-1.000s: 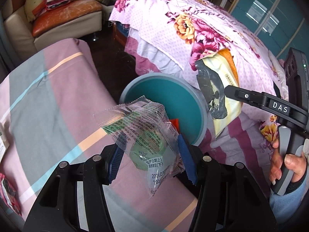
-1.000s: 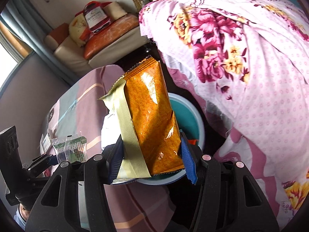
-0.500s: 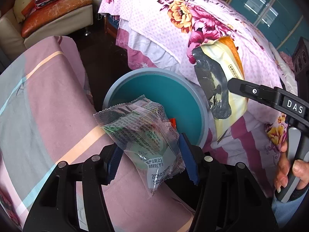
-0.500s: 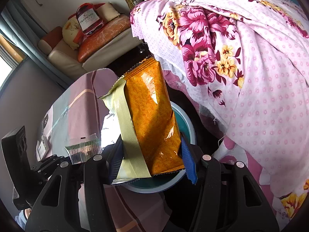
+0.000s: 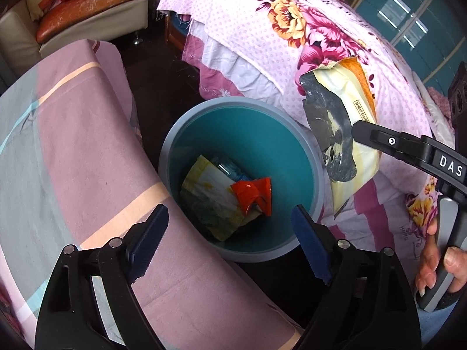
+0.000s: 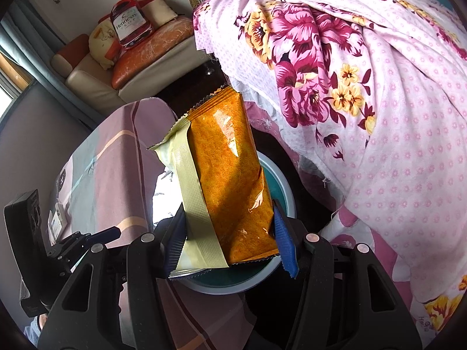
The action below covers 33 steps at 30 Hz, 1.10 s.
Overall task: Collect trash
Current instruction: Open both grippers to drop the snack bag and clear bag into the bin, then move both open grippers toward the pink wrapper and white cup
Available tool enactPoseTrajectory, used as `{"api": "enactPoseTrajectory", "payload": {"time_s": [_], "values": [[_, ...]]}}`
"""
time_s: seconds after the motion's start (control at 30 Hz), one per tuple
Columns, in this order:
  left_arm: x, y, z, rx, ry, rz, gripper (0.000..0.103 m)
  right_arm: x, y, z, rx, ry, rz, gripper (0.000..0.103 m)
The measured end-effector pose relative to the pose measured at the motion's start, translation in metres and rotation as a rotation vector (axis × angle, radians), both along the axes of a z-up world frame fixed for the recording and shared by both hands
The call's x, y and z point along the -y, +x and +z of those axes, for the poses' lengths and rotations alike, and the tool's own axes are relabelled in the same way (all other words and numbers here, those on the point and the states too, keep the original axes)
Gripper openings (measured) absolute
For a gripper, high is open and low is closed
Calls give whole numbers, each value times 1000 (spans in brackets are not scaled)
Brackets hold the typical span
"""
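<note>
A round teal trash bin [image 5: 309, 151] stands on the dark floor between two beds. It holds several wrappers, among them a yellow-green packet [image 5: 210, 198] and a red wrapper [image 5: 252, 194]. My left gripper [image 5: 230, 242] is open and empty just above the bin's near rim. My right gripper [image 6: 229, 239] is shut on an orange snack bag [image 6: 230, 172], held upright above the bin [image 6: 287, 192]. The bag also shows in the left wrist view [image 5: 341, 134], at the bin's right edge. The left gripper shows at lower left in the right wrist view [image 6: 102, 237].
A bed with a pink and grey striped sheet [image 5: 73, 151] lies left of the bin. A bed with a pink floral cover [image 5: 292, 29] lies right and behind. A sofa with orange cushions [image 5: 87, 8] stands at the back left.
My left gripper has opened and the clear green-printed packet has left it. It moved forward over the bin. The right gripper still holds the orange bag.
</note>
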<state>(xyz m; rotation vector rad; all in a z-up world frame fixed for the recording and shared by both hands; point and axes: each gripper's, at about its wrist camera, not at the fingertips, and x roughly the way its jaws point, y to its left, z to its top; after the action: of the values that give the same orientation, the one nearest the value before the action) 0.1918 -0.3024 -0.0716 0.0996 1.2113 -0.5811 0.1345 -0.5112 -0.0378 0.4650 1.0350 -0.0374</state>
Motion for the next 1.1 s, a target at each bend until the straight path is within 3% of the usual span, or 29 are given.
{"api": "enactPoseTrajectory", "payload": {"time_s": [0.5,0.73,1.1], "values": [[-30,-9,-2,-25,-37,37,89,-22,18,-11,-40,-13,37,55],[-39,-8,-2,-35,-52,52,89,-30,23,-18,-77,-12,30,74],[-56,-14,-2,-46,-69,77,89,-40,20,-17,-102,-11,25,78]]}}
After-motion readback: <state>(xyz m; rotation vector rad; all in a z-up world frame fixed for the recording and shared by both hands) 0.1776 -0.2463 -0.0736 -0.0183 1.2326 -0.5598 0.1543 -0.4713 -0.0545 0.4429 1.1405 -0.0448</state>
